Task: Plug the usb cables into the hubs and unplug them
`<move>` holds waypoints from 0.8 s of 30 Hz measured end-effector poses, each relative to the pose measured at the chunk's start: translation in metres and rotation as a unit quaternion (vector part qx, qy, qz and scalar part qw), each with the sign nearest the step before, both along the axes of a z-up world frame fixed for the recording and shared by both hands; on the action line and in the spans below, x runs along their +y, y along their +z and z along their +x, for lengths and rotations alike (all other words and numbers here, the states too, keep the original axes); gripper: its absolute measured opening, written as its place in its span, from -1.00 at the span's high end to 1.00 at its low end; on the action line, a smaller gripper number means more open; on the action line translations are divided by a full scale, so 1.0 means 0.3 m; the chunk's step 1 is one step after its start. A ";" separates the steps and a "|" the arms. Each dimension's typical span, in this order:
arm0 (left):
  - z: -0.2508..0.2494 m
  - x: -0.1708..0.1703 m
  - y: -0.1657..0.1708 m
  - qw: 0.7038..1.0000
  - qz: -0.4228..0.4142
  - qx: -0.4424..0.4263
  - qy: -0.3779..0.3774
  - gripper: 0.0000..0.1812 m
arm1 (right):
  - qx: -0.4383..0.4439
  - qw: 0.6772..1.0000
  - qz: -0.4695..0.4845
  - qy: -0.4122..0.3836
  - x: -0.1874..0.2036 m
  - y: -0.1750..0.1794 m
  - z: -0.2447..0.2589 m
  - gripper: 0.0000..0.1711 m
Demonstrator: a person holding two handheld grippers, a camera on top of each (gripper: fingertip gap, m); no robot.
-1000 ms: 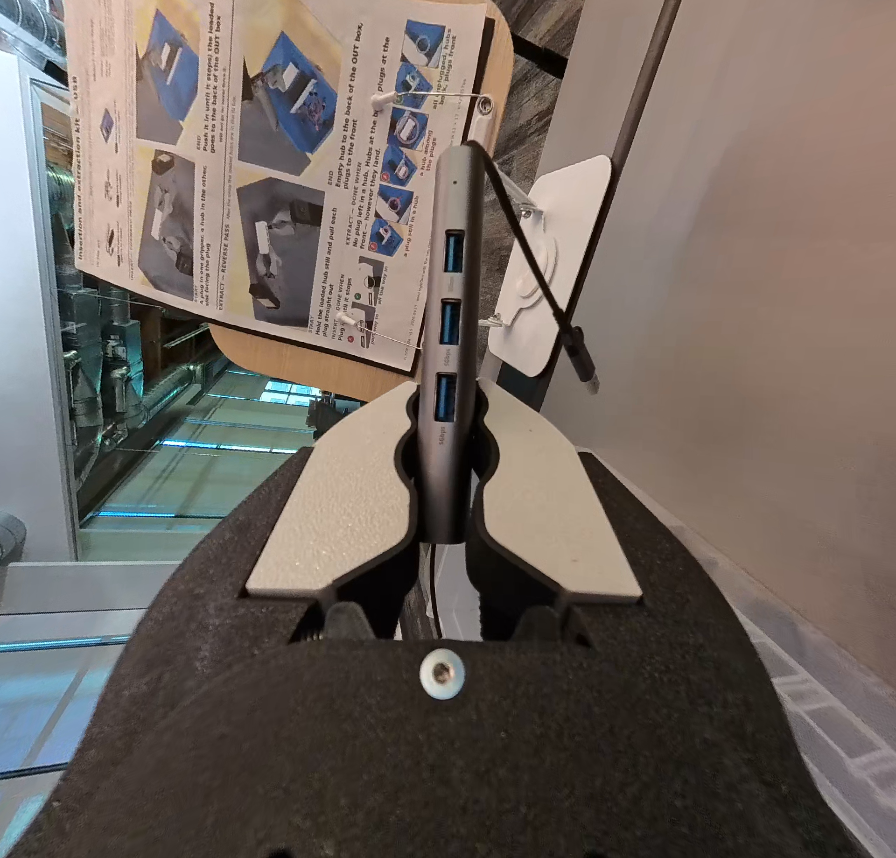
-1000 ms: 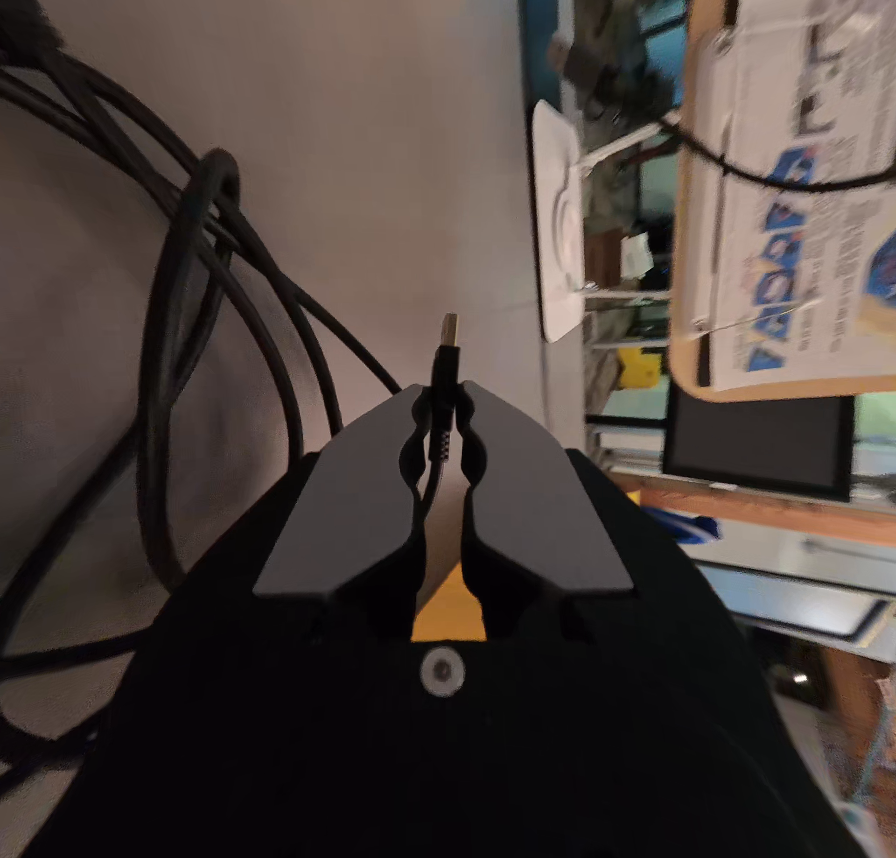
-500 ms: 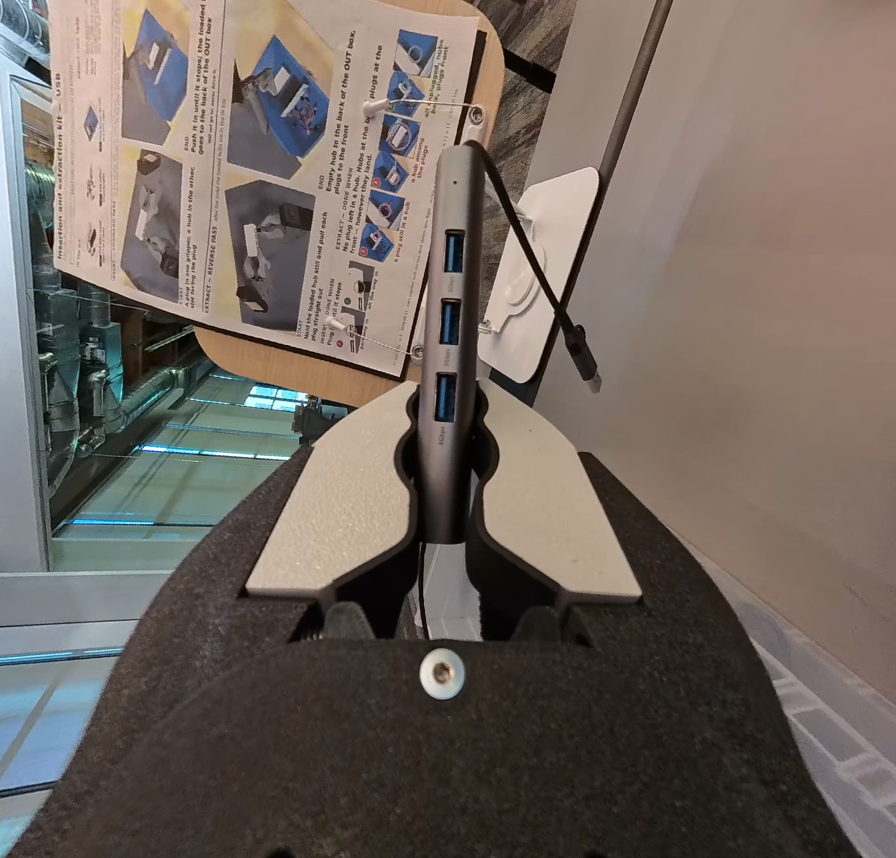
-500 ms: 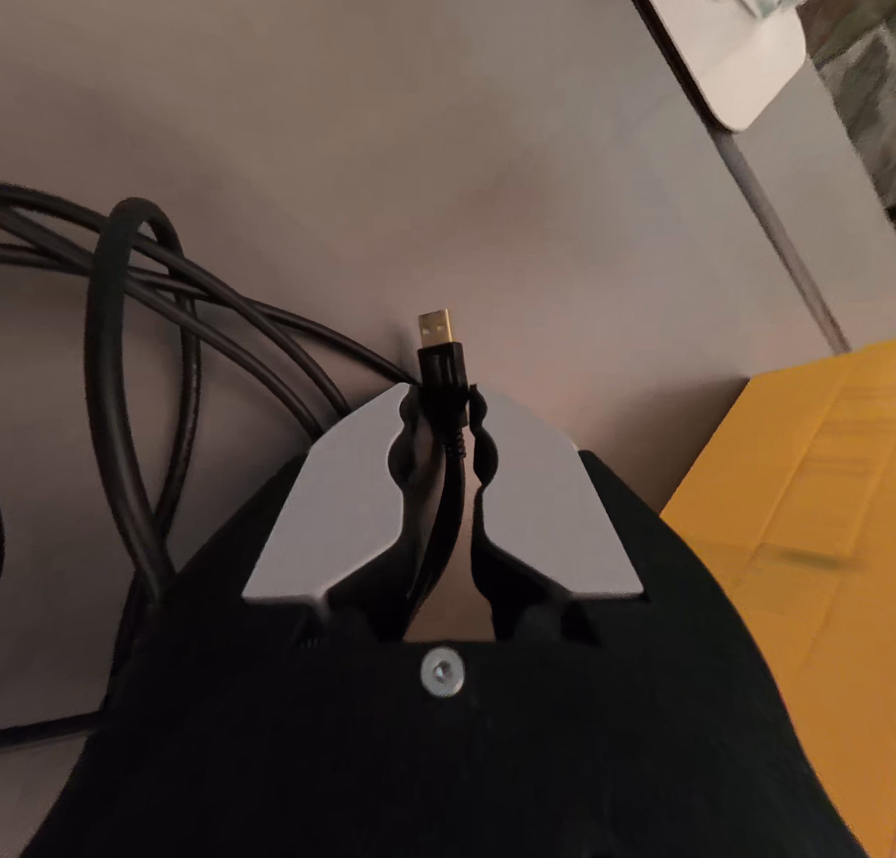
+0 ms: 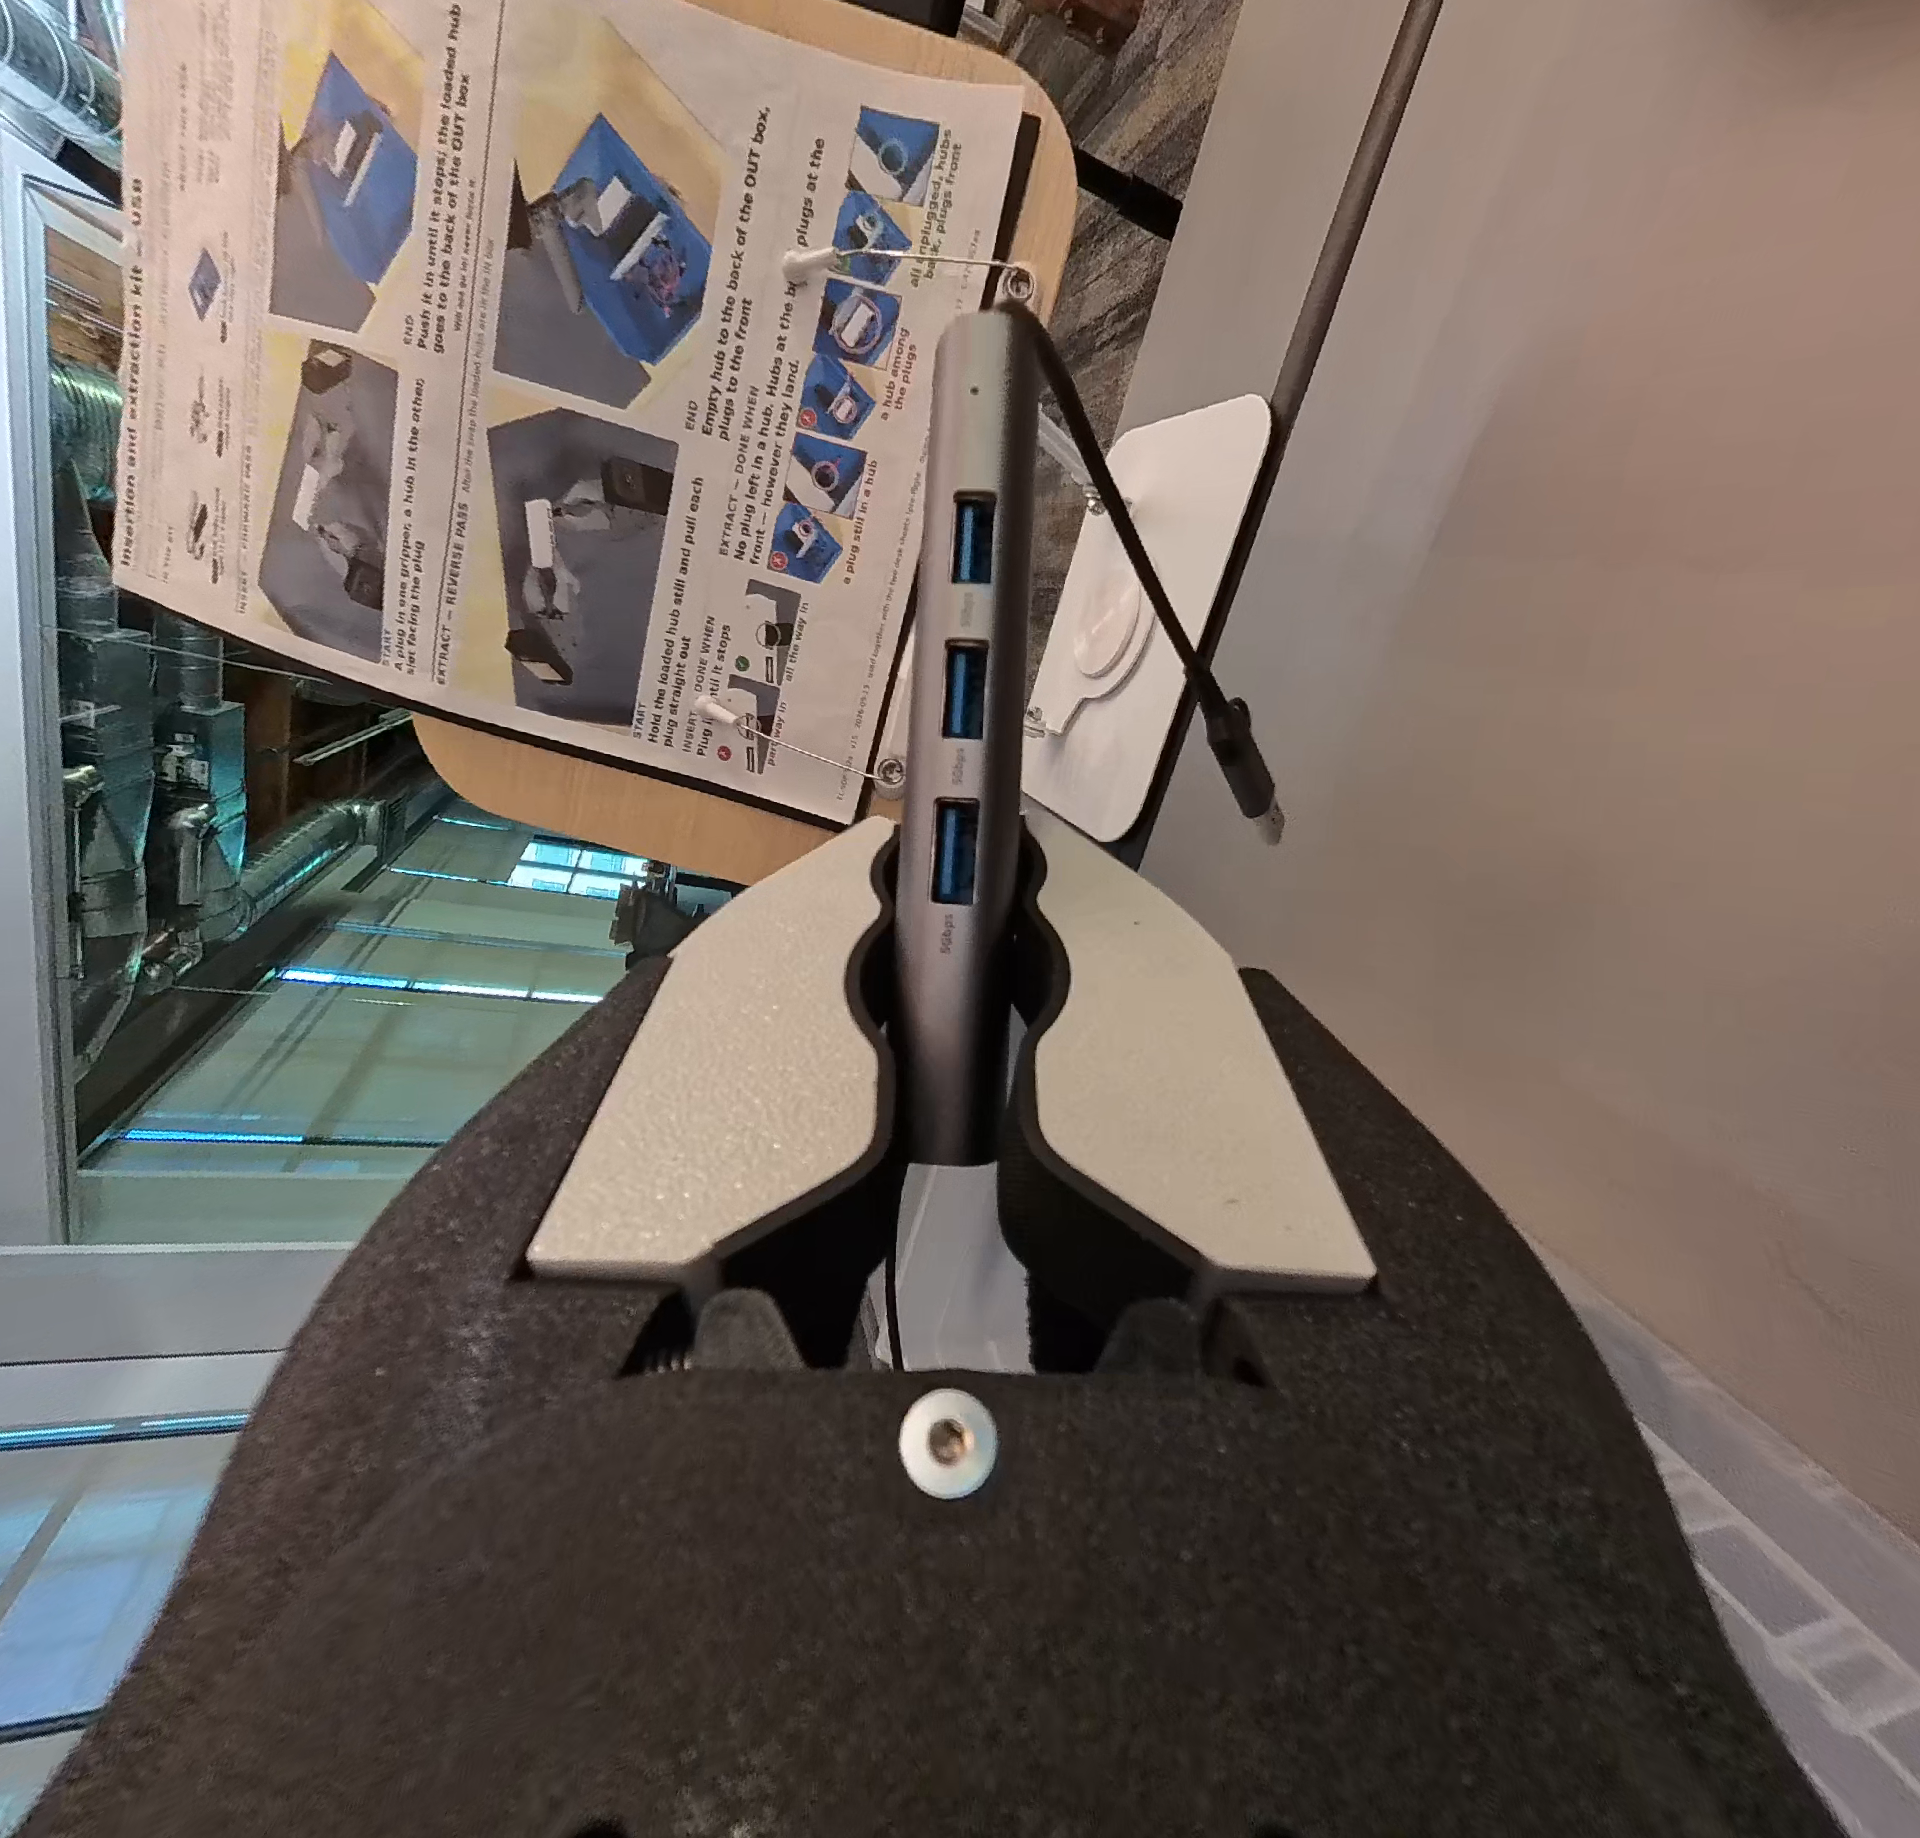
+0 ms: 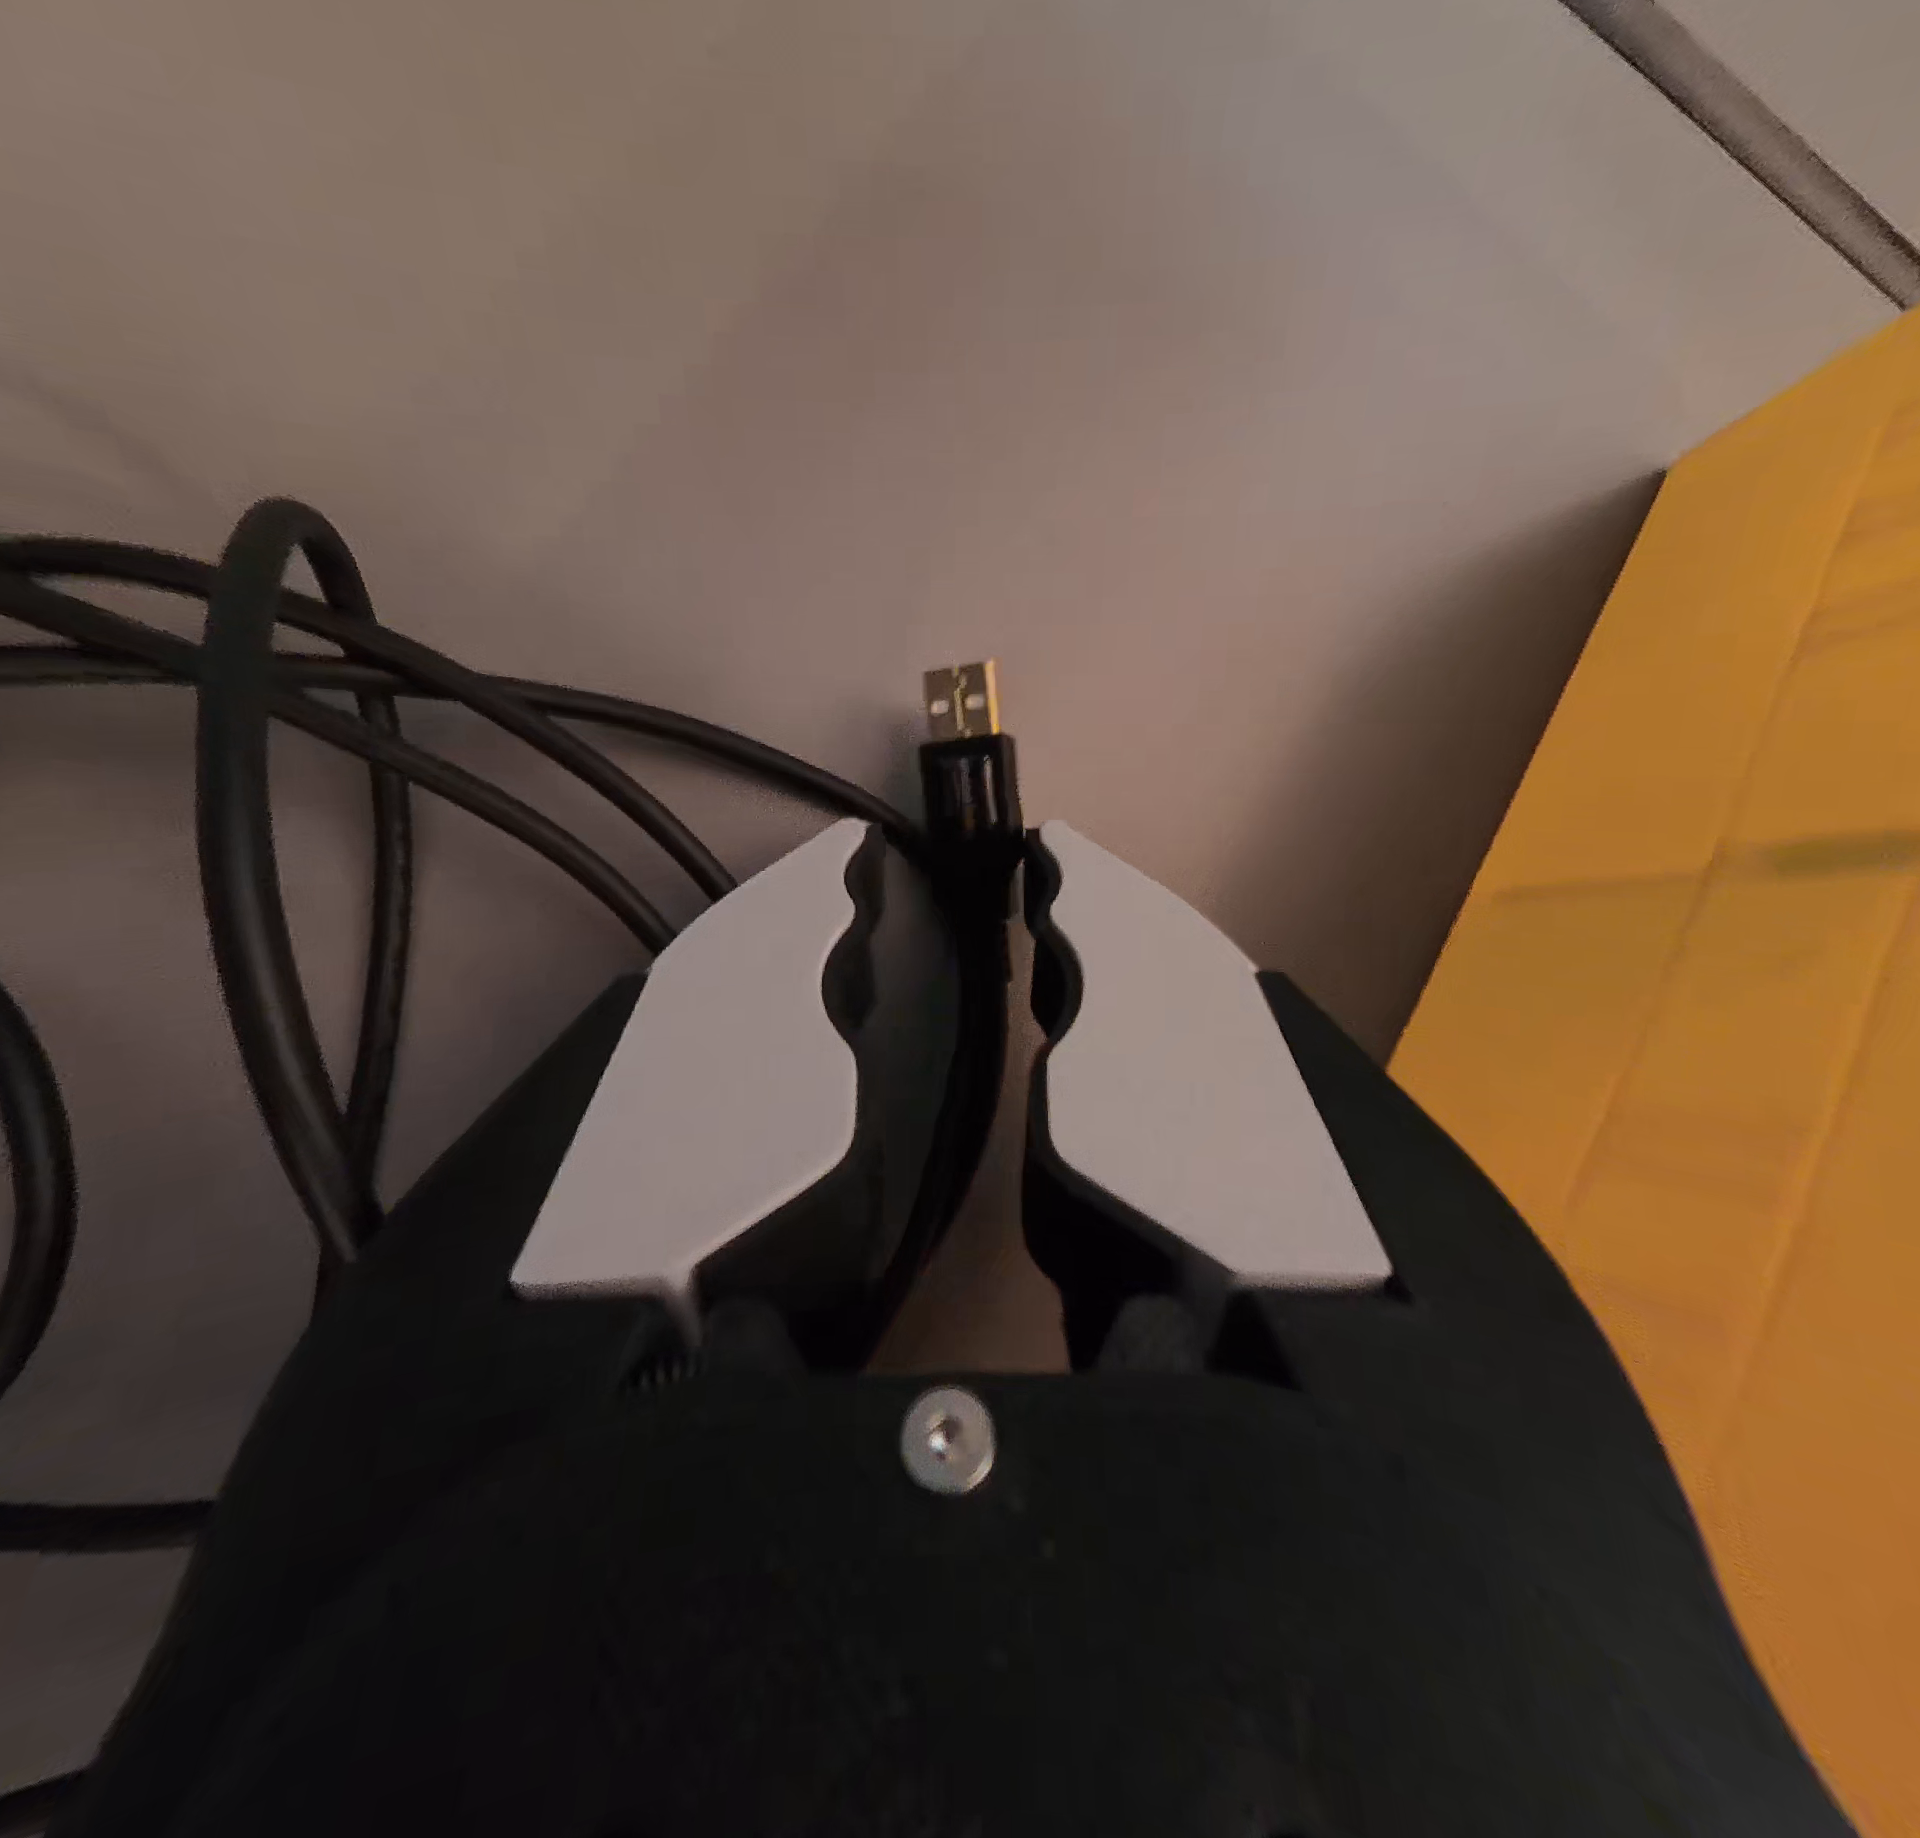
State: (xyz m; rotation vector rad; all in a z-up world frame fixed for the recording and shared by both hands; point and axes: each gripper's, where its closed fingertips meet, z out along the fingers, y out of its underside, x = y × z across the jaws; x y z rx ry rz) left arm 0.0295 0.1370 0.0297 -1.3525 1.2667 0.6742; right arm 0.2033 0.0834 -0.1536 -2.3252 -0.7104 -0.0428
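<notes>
My left gripper (image 5: 961, 853) is shut on a grey USB hub (image 5: 966, 583) and holds it upright. Its three blue ports face me and all are empty. The hub's own short black cable (image 5: 1132, 562) hangs to the right and ends in a loose plug (image 5: 1252, 801). My right gripper (image 6: 951, 832) points down at the grey table (image 6: 935, 282). Its jaws stand apart around a black USB cable plug (image 6: 966, 791) with a gold metal tip. The plug leans on the right finger, with a gap to the left finger (image 6: 727, 1061). Its cable runs back between the fingers.
Coils of black cable (image 6: 301, 749) lie on the table at the left. A yellow sheet (image 6: 1662, 957) lies at the right. Behind the hub a printed instruction sheet (image 5: 520, 354) is clipped to a wooden board, beside a white stand base (image 5: 1143, 625). The tips of one gripper are about 25 cm away from the tips of the other.
My right gripper has swung down from facing the board to facing the table, and its jaws have spread off the plug. The left gripper with the hub has barely moved.
</notes>
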 end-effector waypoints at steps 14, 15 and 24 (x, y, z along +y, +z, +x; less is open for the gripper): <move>0.010 -0.009 0.008 1.000 0.002 -0.003 -0.008 0.82 | 0.120 0.991 0.051 0.017 -0.028 0.132 -0.045 0.78; 0.010 -0.010 0.009 1.000 0.002 -0.004 -0.008 0.82 | 0.131 0.990 0.049 0.020 -0.038 0.143 -0.051 0.78; 0.015 -0.018 0.017 1.000 0.002 -0.010 -0.014 0.82 | 0.290 0.955 -0.064 0.015 -0.152 0.102 -0.108 0.79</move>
